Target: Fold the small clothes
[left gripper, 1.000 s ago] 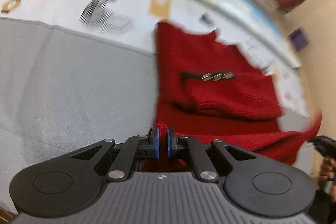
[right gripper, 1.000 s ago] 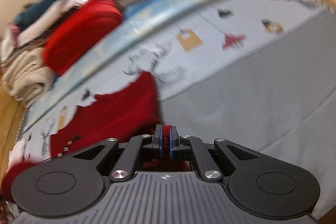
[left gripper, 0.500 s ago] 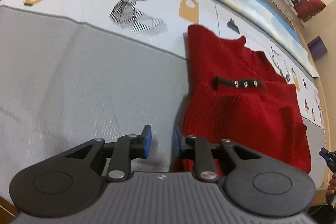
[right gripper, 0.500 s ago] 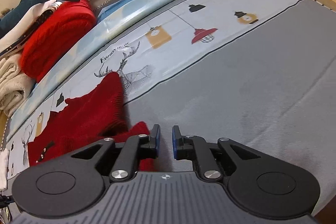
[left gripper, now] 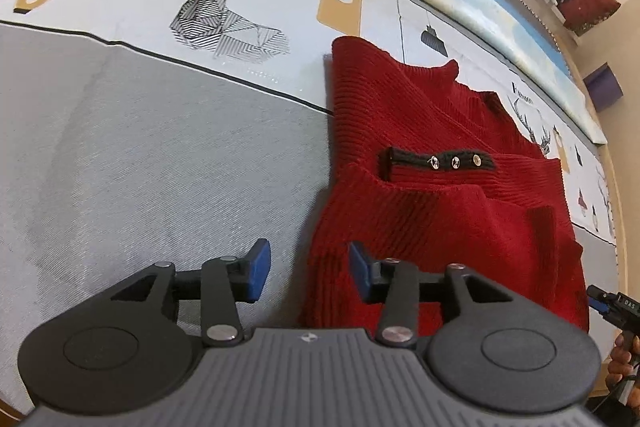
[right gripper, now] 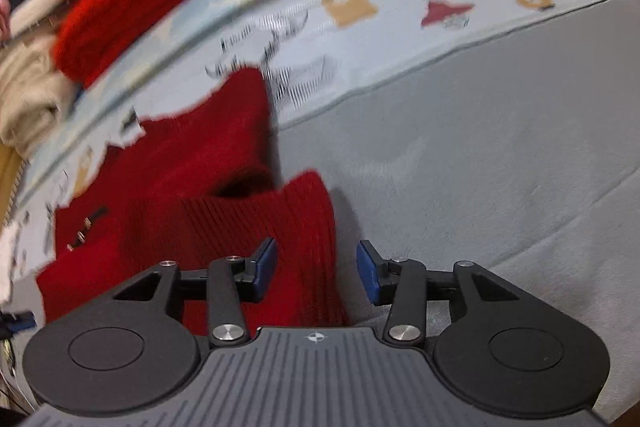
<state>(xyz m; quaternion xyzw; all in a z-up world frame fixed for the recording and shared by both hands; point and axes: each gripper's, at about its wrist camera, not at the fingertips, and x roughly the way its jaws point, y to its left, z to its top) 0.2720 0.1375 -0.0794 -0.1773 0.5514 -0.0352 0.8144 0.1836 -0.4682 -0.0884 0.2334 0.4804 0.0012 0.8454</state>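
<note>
Both your grippers, left (left gripper: 306, 269) and right (right gripper: 317, 273), have just been opening and grip nothing. Red sweater (left gripper: 436, 187) edge lies between each pair of jaws, apparently untouched in the blurred right view.

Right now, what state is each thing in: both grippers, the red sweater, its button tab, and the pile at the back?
left gripper: open, jaws just widened, nothing pinched; sweater edge lies below the gap.
right gripper: open, jaws just widened, pads clear of the knit lying between them.
red sweater: released, lying partly folded on the printed bedspread.
button tab: lying flat, three studs showing.
pile of folded clothes: stacked, blurred.
</note>
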